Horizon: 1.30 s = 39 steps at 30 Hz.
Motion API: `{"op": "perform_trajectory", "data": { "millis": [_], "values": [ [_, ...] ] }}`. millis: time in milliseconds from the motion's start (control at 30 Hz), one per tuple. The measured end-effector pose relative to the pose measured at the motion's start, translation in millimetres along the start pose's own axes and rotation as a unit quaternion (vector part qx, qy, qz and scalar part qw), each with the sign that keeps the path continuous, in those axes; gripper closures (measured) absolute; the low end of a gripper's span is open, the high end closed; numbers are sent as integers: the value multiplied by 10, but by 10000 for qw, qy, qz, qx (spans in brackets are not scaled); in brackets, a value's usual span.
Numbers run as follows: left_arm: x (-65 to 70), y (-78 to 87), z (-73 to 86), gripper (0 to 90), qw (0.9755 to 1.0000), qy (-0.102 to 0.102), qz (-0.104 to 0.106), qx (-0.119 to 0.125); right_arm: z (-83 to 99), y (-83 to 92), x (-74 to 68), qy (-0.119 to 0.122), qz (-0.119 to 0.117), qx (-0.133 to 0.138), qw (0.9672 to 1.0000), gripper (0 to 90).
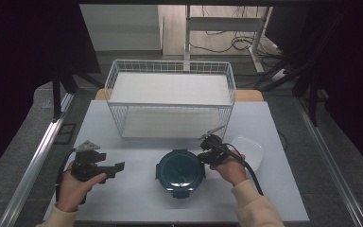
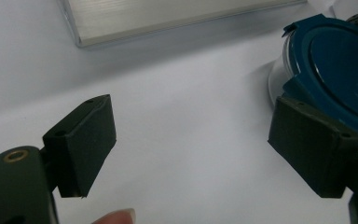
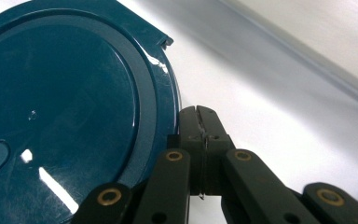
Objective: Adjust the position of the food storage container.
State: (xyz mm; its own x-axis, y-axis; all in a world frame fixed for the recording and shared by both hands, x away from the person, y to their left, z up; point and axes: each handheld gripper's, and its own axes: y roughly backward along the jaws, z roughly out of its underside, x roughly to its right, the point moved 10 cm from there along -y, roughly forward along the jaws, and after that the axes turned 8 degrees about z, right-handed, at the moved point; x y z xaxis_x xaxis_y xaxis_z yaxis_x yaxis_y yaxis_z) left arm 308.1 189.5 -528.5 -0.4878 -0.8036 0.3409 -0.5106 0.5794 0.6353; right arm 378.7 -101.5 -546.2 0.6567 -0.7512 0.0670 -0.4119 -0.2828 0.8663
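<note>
- Looked over everything, there's honestly no readable text, label, brand, number or sign anywhere.
- The dark blue lid on the container in the near middle of the table is plain, just glare on it and a small moulded bump, no lettering.
- The white wire basket at the far side carries no tag or print either.

A white-topped table stands in a dim room, metal rails running along the grey floor at left and right. Dark curtains flank the scene; at the far end, cables trail beneath a pale desk frame.
</note>
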Motion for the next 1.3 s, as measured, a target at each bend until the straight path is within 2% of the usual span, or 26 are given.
{"op": "perform_trajectory", "data": {
  "millis": [167, 433, 600, 633, 667, 700, 733, 767, 800, 833, 867, 933, 1033, 1067, 1100, 1133, 1167, 1200, 1233, 1267, 1300],
  "values": [
    [16, -15, 1, 147, 10000, -10, 9, -8, -6, -1, -133, -8, -224, 58, 9997, 900],
    [36, -23, 9, 147, 10000, -47, 22, -49, -58, -46, -388, 178, -564, 156, 9981, 900],
    [54, -12, 0, 147, 10000, -70, 31, -24, -56, -44, -400, 217, -565, 180, 9980, 900],
    [56, -13, -2, 147, 10000, -85, 38, -11, -60, -36, -396, 240, -578, 228, 9978, 900],
    [59, -14, -2, 147, 10000, -84, 41, -9, -92, 30, -370, 214, -509, 448, 9975, 900],
    [61, -15, -1, 147, 10000, -86, 41, -8, -92, 30, -370, 214, -509, 448, 9975, 900],
    [63, -15, -1, 147, 10000, -90, 40, -6, -112, 143, -321, 138, -390, 689, 9968, 900],
    [67, -15, -3, 147, 9999, -96, 40, 3, -112, 143, -321, 138, -390, 689, 9968, 900],
    [73, -15, -7, 147, 9999, -100, 44, 16, -113, 214, -310, 64, -391, 815, 9959, 899],
    [83, -18, -10, 148, 9999, -101, 58, 29, -88, 347, -287, -10, -391, 1057, 9936, 899],
    [91, -21, -12, 148, 9999, -110, 66, 36, -88, 347, -287, -10, -391, 1057, 9936, 899],
    [115, -33, -9, 148, 9999, -122, 85, 35, -27, 451, -268, -139, -409, 1232, 9914, 899],
    [146, -58, 0, 149, 9998, -164, 96, 1, 105, 537, -238, -322, -552, 1495, 9867, 896],
    [157, -67, 1, 148, 9998, -168, 110, 1, 178, 543, -238, -388, -714, 1487, 9855, 878],
    [163, -71, 3, 148, 9998, -168, 107, -1, 219, 552, -223, -382, -751, 1461, 9857, 867],
    [167, -75, 5, 148, 9998, -168, 103, 0, 249, 581, -183, -435, -739, 1543, 9843, 809],
    [174, -80, 8, 148, 9998, -177, 111, -9, 249, 581, -183, -435, -739, 1543, 9843, 809],
    [180, -83, 11, 148, 9998, -174, 105, -11, 266, 613, -154, -565, -803, 1637, 9816, 645],
    [186, -87, 13, 148, 9998, -174, 99, -14, 272, 621, -144, -615, -811, 1661, 9808, 561],
    [192, -92, 15, 148, 9998, -188, 110, -22, 272, 621, -144, -615, -811, 1661, 9808, 561],
    [197, -97, 15, 148, 9998, -192, 103, -18, 277, 621, -137, -621, -789, 1673, 9808, 515]
  ]
}}
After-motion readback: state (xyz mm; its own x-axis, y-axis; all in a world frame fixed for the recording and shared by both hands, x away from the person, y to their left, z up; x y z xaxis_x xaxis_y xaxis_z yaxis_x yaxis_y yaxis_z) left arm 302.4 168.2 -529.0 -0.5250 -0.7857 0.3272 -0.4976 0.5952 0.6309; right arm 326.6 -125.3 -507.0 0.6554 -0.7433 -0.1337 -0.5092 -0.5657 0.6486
